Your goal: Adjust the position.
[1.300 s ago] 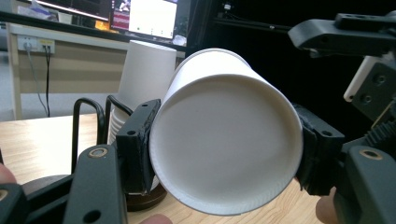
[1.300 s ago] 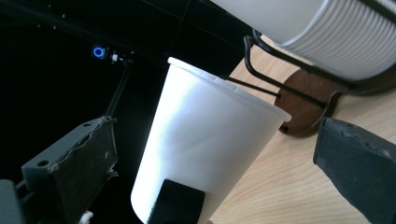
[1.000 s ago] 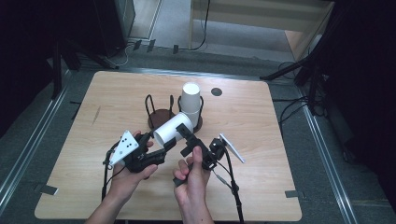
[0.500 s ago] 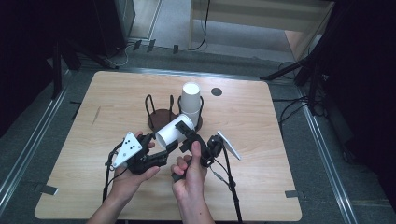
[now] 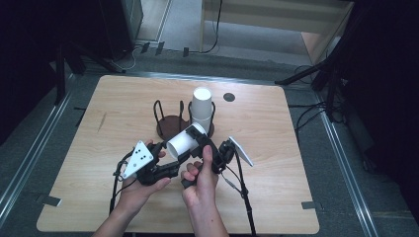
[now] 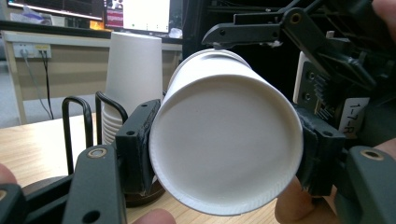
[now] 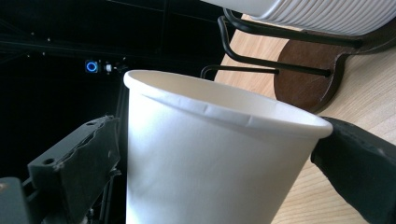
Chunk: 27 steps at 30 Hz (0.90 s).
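- Left claw point(image 5: 170, 157) clamps a single white paper cup point(image 5: 184, 142) across its base end, one black jaw on each side (the cup's flat bottom faces that claw's own camera).
- Right claw point(image 5: 203, 143) meets the same cup near its rim; its jaws sit on either side of the wall, gripping it.
- Cup lies tilted on its side, lifted off the desk point(image 5: 296, 163), just in front of a dark wire cup holder point(image 5: 170, 123).
- Stack of white cups point(image 5: 201, 104) stands upside down in the holder's right bay.
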Each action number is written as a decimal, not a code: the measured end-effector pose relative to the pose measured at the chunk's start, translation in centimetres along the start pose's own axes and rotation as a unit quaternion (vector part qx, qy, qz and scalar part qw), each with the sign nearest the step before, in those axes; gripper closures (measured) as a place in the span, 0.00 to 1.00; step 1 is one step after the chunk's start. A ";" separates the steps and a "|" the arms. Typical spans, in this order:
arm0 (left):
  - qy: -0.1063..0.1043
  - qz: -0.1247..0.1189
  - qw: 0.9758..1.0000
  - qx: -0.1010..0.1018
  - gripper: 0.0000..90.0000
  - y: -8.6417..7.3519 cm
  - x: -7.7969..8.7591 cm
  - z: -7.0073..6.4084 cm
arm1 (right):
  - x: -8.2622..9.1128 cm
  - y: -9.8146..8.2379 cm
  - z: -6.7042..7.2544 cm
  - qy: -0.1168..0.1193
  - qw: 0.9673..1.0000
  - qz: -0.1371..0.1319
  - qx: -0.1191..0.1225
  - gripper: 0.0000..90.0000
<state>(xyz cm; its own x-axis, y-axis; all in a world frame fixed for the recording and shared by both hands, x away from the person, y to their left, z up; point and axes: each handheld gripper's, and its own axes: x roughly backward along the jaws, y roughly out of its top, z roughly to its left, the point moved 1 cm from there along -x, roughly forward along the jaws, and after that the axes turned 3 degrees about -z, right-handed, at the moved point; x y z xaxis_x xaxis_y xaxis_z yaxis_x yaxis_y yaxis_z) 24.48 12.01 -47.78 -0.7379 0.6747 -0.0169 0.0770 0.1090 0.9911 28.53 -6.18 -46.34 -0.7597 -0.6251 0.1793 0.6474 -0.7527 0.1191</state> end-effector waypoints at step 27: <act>0.017 0.040 0.999 -0.027 0.33 0.2 0.0 -0.2 | 0.0 -0.1 -0.5 0.011 1.000 -0.018 0.009 0.30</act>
<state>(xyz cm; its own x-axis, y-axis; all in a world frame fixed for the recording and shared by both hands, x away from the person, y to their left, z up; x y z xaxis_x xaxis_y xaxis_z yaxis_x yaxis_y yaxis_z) 24.42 11.90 -47.52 -0.7538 0.6537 0.0664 0.1007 0.0152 0.9948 28.41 -6.24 -46.80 -0.7831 -0.6030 0.1523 0.6212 -0.7706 0.1429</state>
